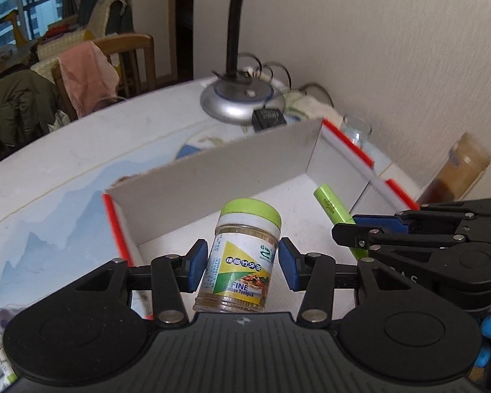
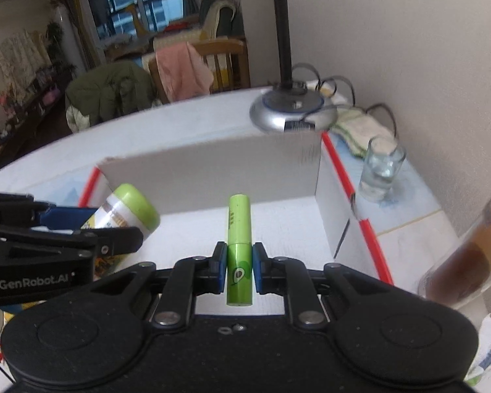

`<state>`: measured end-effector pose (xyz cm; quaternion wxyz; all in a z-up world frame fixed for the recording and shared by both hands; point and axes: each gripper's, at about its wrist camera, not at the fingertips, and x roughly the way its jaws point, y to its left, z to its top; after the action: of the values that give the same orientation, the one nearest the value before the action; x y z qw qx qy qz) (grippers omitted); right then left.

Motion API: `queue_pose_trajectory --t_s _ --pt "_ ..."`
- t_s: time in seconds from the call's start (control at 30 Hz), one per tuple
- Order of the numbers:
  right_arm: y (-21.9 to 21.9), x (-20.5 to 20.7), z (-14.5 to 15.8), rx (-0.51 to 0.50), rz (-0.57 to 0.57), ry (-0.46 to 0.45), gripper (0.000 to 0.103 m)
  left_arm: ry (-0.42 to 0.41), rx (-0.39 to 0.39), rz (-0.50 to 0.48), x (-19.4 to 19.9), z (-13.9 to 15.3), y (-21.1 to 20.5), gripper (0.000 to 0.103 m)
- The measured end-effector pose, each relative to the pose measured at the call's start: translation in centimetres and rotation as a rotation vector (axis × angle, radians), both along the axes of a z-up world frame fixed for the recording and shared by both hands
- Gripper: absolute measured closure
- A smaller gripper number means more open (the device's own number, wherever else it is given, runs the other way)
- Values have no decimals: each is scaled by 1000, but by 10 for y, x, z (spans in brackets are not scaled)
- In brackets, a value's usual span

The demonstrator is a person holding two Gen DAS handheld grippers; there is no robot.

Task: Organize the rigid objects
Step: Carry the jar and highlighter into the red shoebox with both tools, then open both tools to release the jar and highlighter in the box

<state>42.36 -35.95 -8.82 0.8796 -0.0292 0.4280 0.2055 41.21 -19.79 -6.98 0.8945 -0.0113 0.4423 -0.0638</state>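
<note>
Hovering side by side over the open box (image 1: 212, 177), both grippers carry a load. The left gripper (image 1: 242, 267) pinches a toothpick jar (image 1: 242, 258) across its labelled body, green lid tilted up and away; the right gripper (image 2: 239, 267) has its pads pressed hard on a slim green tube (image 2: 239, 245), gripped near its lower end with most of its length sticking forward. Both things hang above the white floor of the box, whose tall cardboard wall stands just beyond them and whose red-edged side wall lies to the right. The likeliest trouble is a collision: the two grippers are near each other, the right one's fingers showing beside the jar in the left view, so lowering both together could knock jar against tube. The tube, held near its end, could swing in the pads or strike the far wall if pushed further forward. The jar is round and smooth, and held tilted; let go from that height it would probably roll and might bump the tube. Outside the box, to the right, a glass (image 2: 381, 170) and a brown jar (image 2: 468, 255) stand close enough for a wide swing of the right hand to tip them.
</note>
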Motion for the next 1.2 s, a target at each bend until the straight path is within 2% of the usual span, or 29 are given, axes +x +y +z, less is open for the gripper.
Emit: queue_pose_trajectory --t_s 0.1,0.13,0.17,0.23,0.33,0.63,0.8,1.2 --pt "3 11 -15 -26 27 50 88 55 7 1 14 -18 -3 58" --pt "4 13 -20 -37 30 61 88 68 7 3 18 -23 -4 64" --pt "6 15 -25 -43 39 76 88 78 1 1 21 -27 -4 65" --pt "9 17 -32 -55 58 97 88 95 -9 -4 26 -32 -6 65" --pt "13 19 -41 -83 84 129 88 137 23 -22 36 -42 -14 65" --pt "16 23 -59 -121 116 204 88 184 25 -15 40 -63 -16 65" --pt "12 21 -59 -104 108 205 88 173 11 5 37 -60 -12 65" --pt "6 9 -34 -47 120 151 86 84 -27 20 12 -30 -4 65"
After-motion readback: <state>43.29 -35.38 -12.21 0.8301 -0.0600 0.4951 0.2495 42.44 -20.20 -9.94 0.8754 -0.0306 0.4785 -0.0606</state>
